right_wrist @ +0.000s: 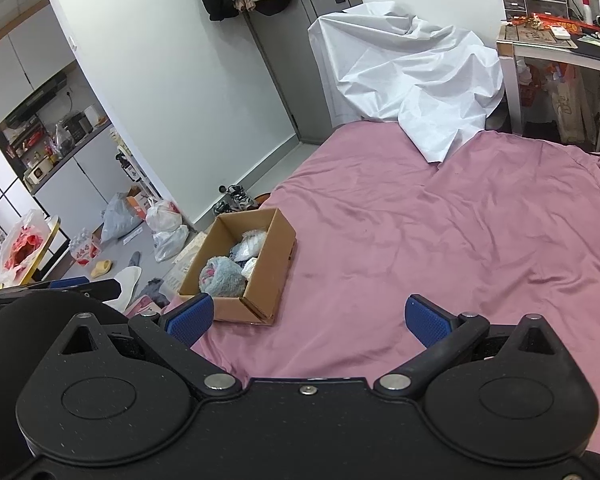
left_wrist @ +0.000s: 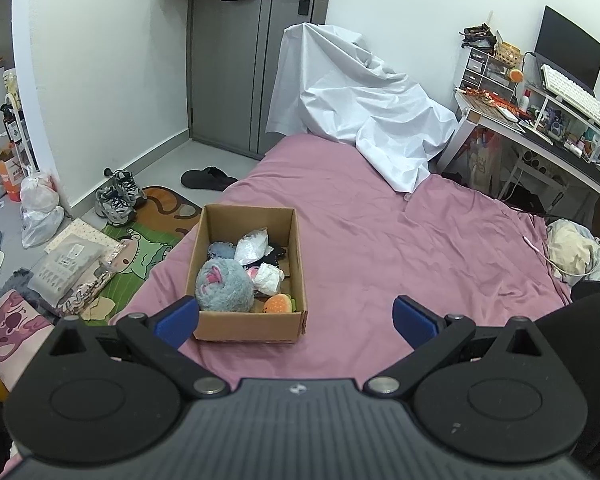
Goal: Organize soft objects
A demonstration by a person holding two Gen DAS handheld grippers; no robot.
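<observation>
A cardboard box (left_wrist: 288,236) stands on the pink bed (left_wrist: 380,248) near its left edge. It holds a grey plush (left_wrist: 224,286), a small burger plush (left_wrist: 278,304), white soft items (left_wrist: 268,278) and dark ones. My left gripper (left_wrist: 296,320) is open and empty, just short of the box's near side. In the right wrist view the box (right_wrist: 266,280) lies ahead to the left, with the grey plush (right_wrist: 222,276) inside. My right gripper (right_wrist: 308,318) is open and empty above the bedsheet (right_wrist: 440,240).
A white crumpled sheet (left_wrist: 364,108) drapes over something at the far end of the bed. A cluttered desk (left_wrist: 540,120) stands at the right. Shoes (left_wrist: 118,196), bags (left_wrist: 40,208) and a mat (left_wrist: 148,236) lie on the floor left of the bed. A bundle (left_wrist: 576,250) lies at the bed's right edge.
</observation>
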